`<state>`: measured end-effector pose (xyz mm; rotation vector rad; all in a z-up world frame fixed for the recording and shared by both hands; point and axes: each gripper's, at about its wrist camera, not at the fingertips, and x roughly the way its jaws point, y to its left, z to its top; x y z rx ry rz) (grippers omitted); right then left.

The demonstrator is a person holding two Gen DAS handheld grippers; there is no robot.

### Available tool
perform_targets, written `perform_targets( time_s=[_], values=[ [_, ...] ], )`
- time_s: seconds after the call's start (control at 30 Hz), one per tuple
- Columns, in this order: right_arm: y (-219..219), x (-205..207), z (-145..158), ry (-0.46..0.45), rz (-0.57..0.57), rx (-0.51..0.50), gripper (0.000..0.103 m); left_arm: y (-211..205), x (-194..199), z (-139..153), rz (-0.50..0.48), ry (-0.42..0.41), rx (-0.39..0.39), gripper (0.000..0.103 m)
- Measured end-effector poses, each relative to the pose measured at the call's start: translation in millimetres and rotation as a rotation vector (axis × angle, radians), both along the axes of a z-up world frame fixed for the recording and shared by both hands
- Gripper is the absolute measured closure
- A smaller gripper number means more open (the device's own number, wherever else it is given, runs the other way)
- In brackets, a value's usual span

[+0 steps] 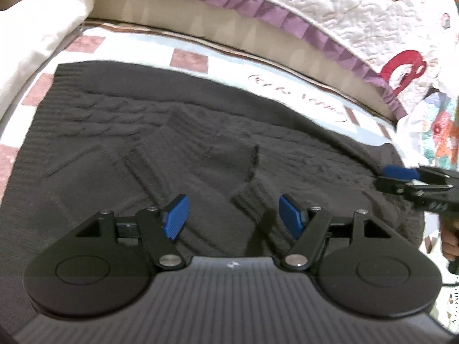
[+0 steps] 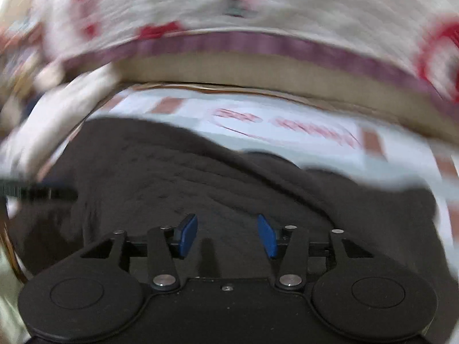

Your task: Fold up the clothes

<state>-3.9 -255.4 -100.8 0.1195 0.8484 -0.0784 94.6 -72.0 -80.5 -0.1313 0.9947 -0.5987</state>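
Note:
A dark grey cable-knit sweater (image 1: pixel 200 132) lies spread flat on a bed sheet with pink squares (image 1: pixel 189 60), its sleeves folded in over the body. My left gripper (image 1: pixel 233 218) hovers low over the near part, open, with a ribbed sleeve cuff (image 1: pixel 252 200) lying between its blue pads and clear of both. My right gripper (image 1: pixel 393 179) reaches in over the sweater's right edge. The right wrist view is blurred. There the right gripper (image 2: pixel 227 235) stands open above the sweater (image 2: pixel 200 177) with nothing between its pads.
A white pillow (image 1: pixel 43 28) sits at the back left. A quilt with strawberry prints and a purple border (image 1: pixel 344 14) rises behind the sheet. A floral cloth (image 1: pixel 439 132) lies at the right edge, and a person's hand (image 1: pixel 450 240) holds the right gripper.

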Motion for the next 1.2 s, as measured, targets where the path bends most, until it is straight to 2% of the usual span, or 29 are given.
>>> perform_targets(
  time_s=[0.07,0.2,0.27,0.3,0.33,0.37,0.4,0.47,0.57,0.63,0.67,0.77,0.9,1.0,1.1,1.2],
  values=[
    [2,21,-16,0.038,0.017,-0.015,0.044,5,1,3,0.008,0.021,0.020,0.035],
    [-7,52,-31,0.109,0.010,0.099,0.044,15,4,9,-0.001,0.052,-0.035,0.035],
    [-2,55,-32,0.126,0.035,0.101,0.043,18,7,6,-0.006,0.091,-0.074,0.035],
    [0,56,-35,0.134,0.057,0.091,0.045,18,7,4,-0.012,0.108,-0.085,0.035],
    [1,58,-37,0.142,0.080,0.082,0.056,18,7,3,-0.018,0.125,-0.095,0.035],
    [2,56,-36,0.131,0.093,0.079,0.065,18,8,1,-0.023,0.142,-0.105,0.035],
    [2,54,-33,0.109,0.100,0.080,0.089,17,7,0,-0.036,0.150,-0.104,0.035],
    [6,41,-15,0.025,0.079,0.058,0.092,15,4,-1,-0.058,0.152,-0.104,0.035],
    [19,6,24,-0.111,0.069,0.065,0.094,15,4,1,-0.081,0.187,-0.172,0.035],
    [32,-26,51,-0.175,0.088,0.100,0.094,17,4,2,-0.087,0.222,-0.225,0.034],
    [37,-41,56,-0.179,0.101,0.111,0.094,18,3,0,-0.078,0.246,-0.252,0.034],
    [50,-80,54,-0.134,0.153,0.140,0.094,21,-5,-5,-0.059,0.325,-0.320,0.031],
    [47,-111,11,0.001,0.153,0.200,0.094,5,-17,-18,-0.117,0.442,-0.367,0.030],
    [53,-118,-5,0.101,0.207,0.216,0.094,-2,-19,-31,-0.113,0.507,-0.347,0.030],
    [64,-118,-16,0.222,0.281,0.148,0.094,-2,-22,-38,-0.104,0.517,-0.313,0.030],
    [60,-117,-22,0.258,0.275,0.167,0.094,-4,-24,-39,-0.108,0.517,-0.299,0.030]
  ],
)
